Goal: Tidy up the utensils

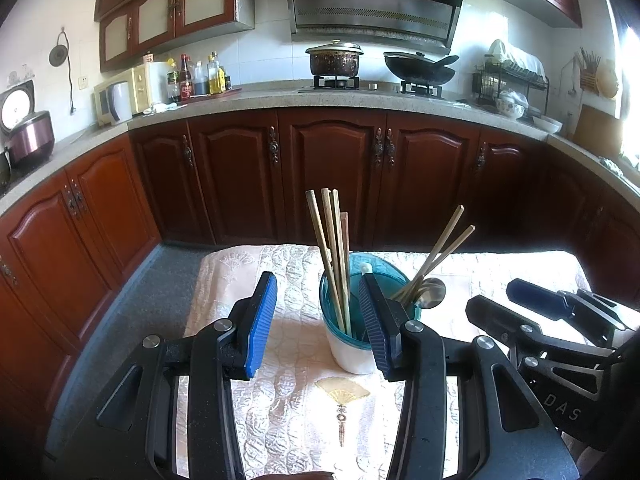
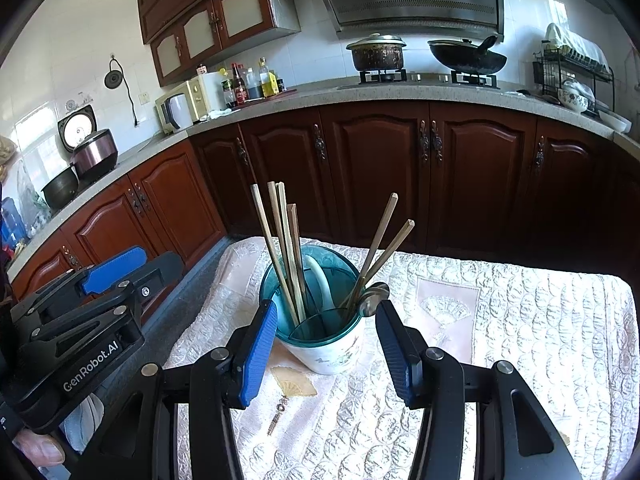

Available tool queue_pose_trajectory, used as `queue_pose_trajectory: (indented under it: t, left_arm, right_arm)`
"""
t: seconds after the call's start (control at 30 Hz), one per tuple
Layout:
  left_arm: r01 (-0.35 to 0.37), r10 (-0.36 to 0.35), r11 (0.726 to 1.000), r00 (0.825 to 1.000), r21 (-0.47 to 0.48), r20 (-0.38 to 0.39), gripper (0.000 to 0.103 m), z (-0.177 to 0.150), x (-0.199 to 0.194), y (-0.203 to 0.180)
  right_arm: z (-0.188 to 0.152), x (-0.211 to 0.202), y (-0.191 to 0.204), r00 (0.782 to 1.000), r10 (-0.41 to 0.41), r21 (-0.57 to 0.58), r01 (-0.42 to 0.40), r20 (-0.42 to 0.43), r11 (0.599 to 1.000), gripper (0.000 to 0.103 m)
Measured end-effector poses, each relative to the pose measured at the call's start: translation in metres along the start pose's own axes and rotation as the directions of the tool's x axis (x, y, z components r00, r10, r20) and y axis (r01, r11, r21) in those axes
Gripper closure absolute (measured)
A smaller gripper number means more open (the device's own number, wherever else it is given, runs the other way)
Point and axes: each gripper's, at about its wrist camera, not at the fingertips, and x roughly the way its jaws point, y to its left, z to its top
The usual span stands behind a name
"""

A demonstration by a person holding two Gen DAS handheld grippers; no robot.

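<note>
In the teal-rimmed white holder cup (image 2: 320,344): wooden chopsticks (image 2: 280,248), metal spoon (image 2: 372,300). Just before it, left gripper (image 1: 316,332) and right gripper (image 2: 326,354), jaws apart, empty.

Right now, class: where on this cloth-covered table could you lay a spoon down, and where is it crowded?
Free: the cloth right of the holder, out to the table's right edge, and the strip in front of it, around the fan print. Crowded: the holder itself, packed with chopsticks and a spoon.

L tongs (image 1: 316,324) & R tongs (image 2: 326,340) both spread wide, holding nothing, side by side, pointing fwd, level.
</note>
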Motion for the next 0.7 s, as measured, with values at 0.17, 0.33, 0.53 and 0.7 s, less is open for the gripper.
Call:
queue_pose_trajectory:
  t: [0.17,0.33,0.53,0.7]
  left_arm:
    - [0.0,0.0,1.0,1.0,0.001,0.0,0.061,0.0008,0.0023,0.0007]
    - [0.0,0.0,1.0,1.0,-0.002,-0.001,0.061,-0.0001,0.0021,0.0008]
    - [0.0,0.0,1.0,1.0,-0.002,-0.002,0.061,0.0,0.0023,0.0008]
    - [-0.001,0.001,1.0,1.0,-0.001,-0.003,0.061,-0.0001,0.0027,0.0006]
  right_arm:
    - [0.0002,0.0005,-0.0001,1.0,0.001,-0.001,-0.001,-0.001,1.0,0.054]
    - [-0.0002,0.0035,0.0014,1.0,0.003,-0.004,-0.003,-0.004,1.0,0.054]
    - [-0.001,0.0058,0.0037,1.0,0.003,-0.008,-0.003,-0.01,1.0,0.054]
    - [-0.001,0.006,0.0039,1.0,0.003,-0.007,-0.003,-0.01,1.0,0.054]
